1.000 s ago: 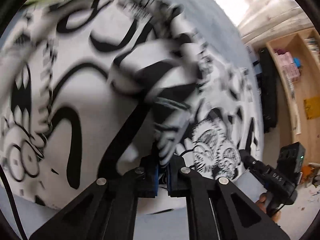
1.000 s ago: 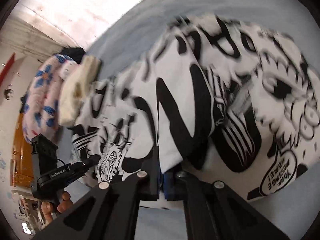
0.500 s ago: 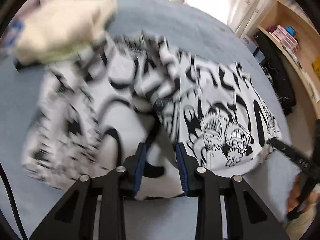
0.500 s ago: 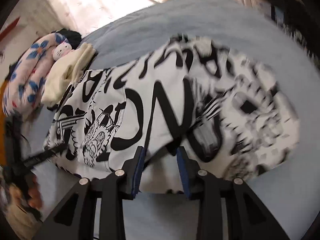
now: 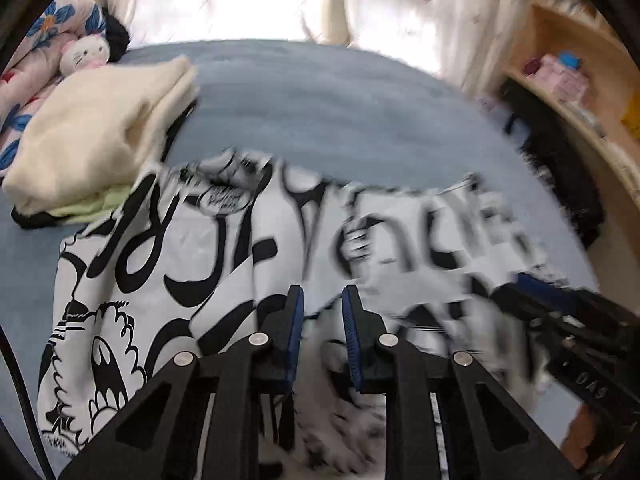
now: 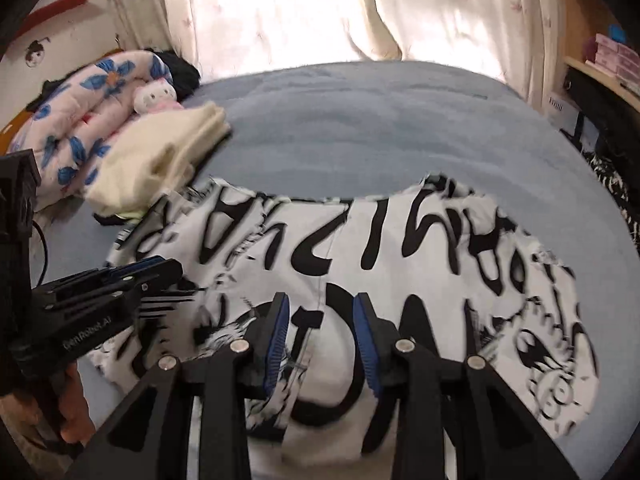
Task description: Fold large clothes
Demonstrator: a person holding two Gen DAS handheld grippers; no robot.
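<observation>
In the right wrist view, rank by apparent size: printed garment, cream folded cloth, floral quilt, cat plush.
1. Printed garment
2-3. Floral quilt and cream folded cloth: alike, and the quilt is partly hidden.
4. Cat plush

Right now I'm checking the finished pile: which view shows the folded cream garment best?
The left wrist view: the folded cream garment is larger there, its stacked layers and a green piece beneath it visible. The right wrist view shows it smaller, farther off, blurrier.
</observation>
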